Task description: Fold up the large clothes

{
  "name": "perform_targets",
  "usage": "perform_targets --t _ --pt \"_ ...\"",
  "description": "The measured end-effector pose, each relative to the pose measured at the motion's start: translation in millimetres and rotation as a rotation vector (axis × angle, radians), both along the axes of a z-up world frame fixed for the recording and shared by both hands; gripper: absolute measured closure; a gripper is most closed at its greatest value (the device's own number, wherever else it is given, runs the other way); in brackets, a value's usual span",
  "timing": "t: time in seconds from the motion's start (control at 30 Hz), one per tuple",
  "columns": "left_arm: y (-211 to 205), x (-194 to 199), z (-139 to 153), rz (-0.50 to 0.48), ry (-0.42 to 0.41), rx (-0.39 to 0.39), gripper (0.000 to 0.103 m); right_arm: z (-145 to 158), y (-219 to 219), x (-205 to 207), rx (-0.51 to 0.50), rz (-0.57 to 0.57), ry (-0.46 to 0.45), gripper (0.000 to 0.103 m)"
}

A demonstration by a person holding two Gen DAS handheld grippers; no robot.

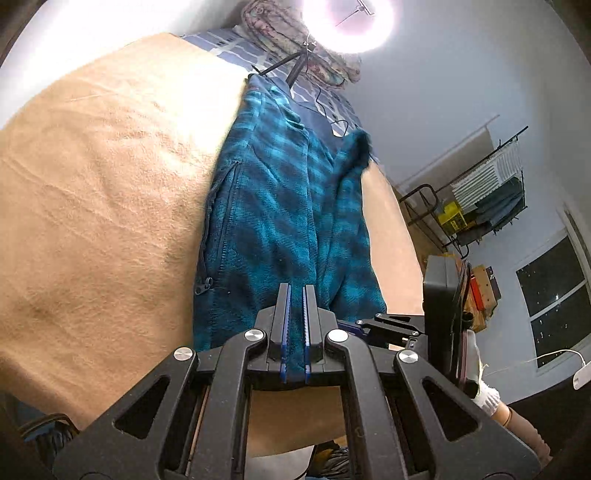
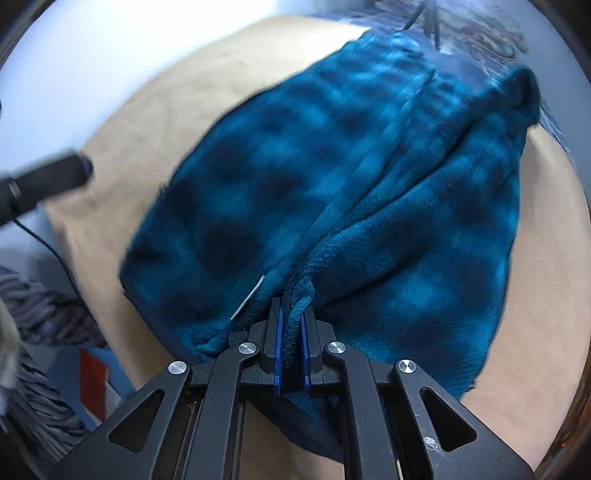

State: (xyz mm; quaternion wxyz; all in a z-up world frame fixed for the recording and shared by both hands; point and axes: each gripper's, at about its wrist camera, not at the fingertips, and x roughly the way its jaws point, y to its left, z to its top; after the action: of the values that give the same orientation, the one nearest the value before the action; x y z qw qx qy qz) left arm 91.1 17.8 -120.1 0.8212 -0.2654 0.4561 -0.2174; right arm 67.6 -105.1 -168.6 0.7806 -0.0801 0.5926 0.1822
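A teal and dark blue checked fleece jacket [image 1: 280, 206] lies lengthwise on a tan blanket [image 1: 103, 192]. My left gripper [image 1: 296, 291] is shut on the jacket's near hem. In the right wrist view the same jacket [image 2: 332, 192] is bunched into a ridge down its middle. My right gripper [image 2: 291, 314] is shut on a fold of the fleece at its near edge. A zip pocket [image 1: 218, 229] shows on the jacket's left side. A sleeve end [image 1: 356, 151] sticks up at the far right.
A ring light [image 1: 347, 22] on a stand and a patterned quilt [image 1: 288, 40] are at the far end of the bed. A rack with boxes [image 1: 476, 206] stands at the right. The right gripper's body [image 1: 443, 314] is close beside mine.
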Motion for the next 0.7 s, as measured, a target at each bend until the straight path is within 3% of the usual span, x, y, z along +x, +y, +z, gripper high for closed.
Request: perform_targets --t 0.43,0.53,0.7 --pt "-36.5 7.4 -23.0 -0.073 0.061 0.042 0.102 9.3 -21.7 -11.7 0.051 0.037 -0.001 0.096" --pt "-41.2 8.3 -24.2 -0.079 0.067 0.041 0.102 6.4 -17.3 -14.5 0.066 0.047 0.0 0.09" --pt "-44.5 11.5 -27.0 -0.086 0.074 0.029 0.102 32.2 -36.0 -18.1 0.23 0.063 0.02 0.083"
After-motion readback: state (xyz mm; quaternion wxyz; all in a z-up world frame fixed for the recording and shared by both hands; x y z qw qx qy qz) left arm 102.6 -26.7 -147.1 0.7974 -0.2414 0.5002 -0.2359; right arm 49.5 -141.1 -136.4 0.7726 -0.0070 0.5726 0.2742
